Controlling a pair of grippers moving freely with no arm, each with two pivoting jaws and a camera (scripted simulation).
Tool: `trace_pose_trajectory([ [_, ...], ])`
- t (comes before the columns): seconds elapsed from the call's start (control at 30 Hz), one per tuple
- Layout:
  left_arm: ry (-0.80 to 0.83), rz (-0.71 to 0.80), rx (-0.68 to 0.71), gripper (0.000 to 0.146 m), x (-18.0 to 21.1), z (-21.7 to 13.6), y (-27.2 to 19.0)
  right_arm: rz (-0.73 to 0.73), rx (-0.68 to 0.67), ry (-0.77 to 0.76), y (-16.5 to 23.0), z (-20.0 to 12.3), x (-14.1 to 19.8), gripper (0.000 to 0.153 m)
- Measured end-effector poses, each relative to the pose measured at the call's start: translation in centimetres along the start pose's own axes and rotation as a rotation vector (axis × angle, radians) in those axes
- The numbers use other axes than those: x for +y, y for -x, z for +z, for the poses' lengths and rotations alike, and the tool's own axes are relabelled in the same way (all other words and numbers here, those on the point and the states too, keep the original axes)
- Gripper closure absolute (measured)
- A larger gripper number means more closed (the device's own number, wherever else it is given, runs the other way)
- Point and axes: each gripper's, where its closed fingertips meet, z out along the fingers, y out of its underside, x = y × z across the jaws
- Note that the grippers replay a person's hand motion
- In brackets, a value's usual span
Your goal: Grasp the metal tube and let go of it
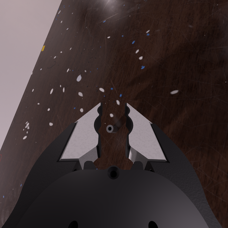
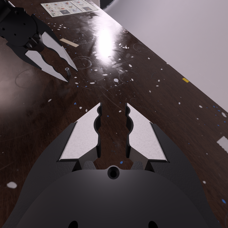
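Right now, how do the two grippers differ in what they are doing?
The left gripper has the small metal tube standing between its open fingers, not yet touched; the right gripper has only bare table between its fingers. Seen in the right wrist view, the left gripper is angled down with its tips close to the tabletop beside the tube, while the right gripper is well away from it. Both are open and hold nothing.

The dark brown table had white and blue paint spots and scratches. A bright light shone on it. The wall was pale.
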Motion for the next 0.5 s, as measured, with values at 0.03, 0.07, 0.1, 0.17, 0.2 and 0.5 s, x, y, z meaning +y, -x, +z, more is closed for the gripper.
trace_pose_trajectory([
  [0.03,-0.002,-0.003,0.002,0.11,0.0,0.1,0.0,0.006,0.0,-0.006,0.1,0.3,0.1,0.116],
  [0.07,-0.003,-0.005,-0.001,0.11,0.0,0.1,0.1,0.004,-0.005,-0.009,0.4,0.7,0.2,0.116],
  [0.1,-0.003,-0.006,-0.005,0.111,-0.1,0.2,0.1,-0.008,-0.014,-0.009,0.9,1.1,0.4,0.115],
  [0.17,-0.007,-0.009,0.001,0.111,-0.1,0.4,0.0,-0.056,-0.075,-0.01,2.8,2.1,0.7,0.113],
  [0.2,-0.009,-0.011,0.003,0.111,-0.1,0.5,-0.1,-0.076,-0.109,-0.017,3.7,2.6,0.7,0.113],
  [0.5,-0.025,-0.02,-0.001,0.11,-0.3,0.4,0.5,-0.152,-0.204,0.012,7.4,4.6,1.2,0.111],
])
